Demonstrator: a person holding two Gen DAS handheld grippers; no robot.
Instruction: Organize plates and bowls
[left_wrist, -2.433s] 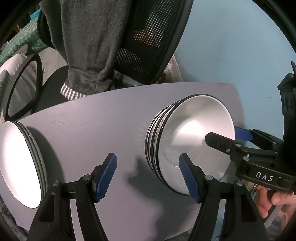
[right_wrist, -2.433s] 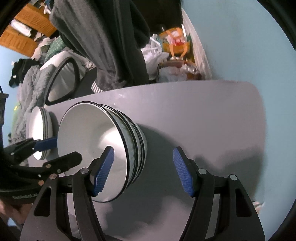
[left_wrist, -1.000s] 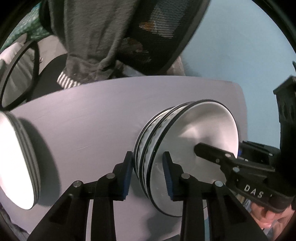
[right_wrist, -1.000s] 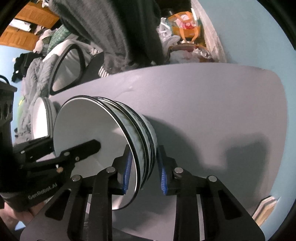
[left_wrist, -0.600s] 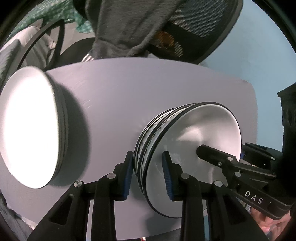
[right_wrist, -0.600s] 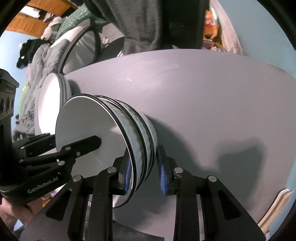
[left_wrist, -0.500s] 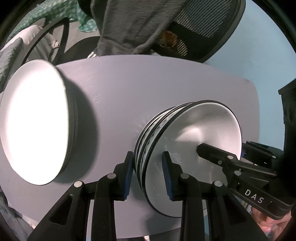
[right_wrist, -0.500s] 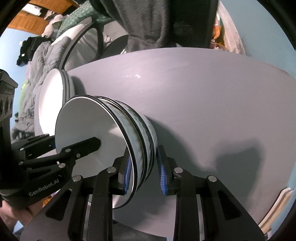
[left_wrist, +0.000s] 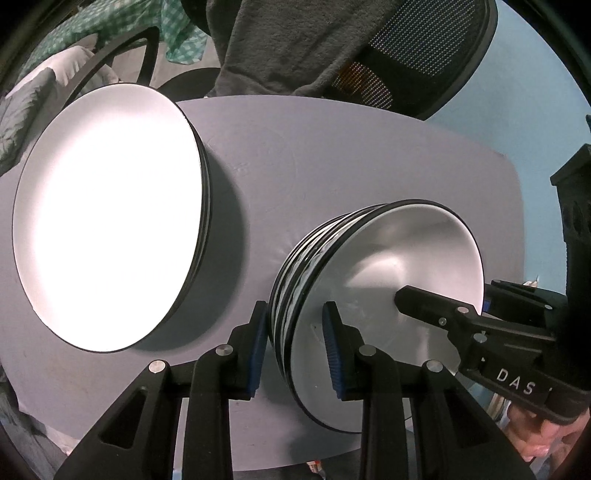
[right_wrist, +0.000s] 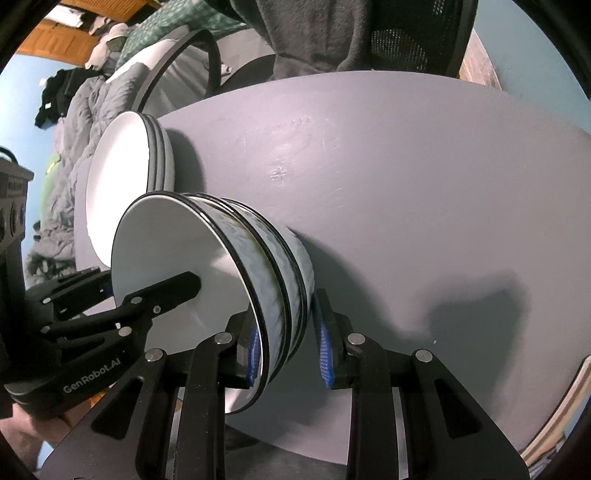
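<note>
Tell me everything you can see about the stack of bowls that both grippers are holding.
The stack of bowls is several nested bowls, glossy like ceramic, white inside, pale blue mottled outside, with black rims. It is over the grey table, beside the stack of white plates; whether it touches the table is unclear. The left gripper clamps the rims on one side, the right gripper on the opposite side, each with one blue-padded finger inside the top bowl.

Left gripper (left_wrist: 293, 343) pointing steeply down, jaws clamped, right gripper (right_wrist: 288, 345) likewise
</note>
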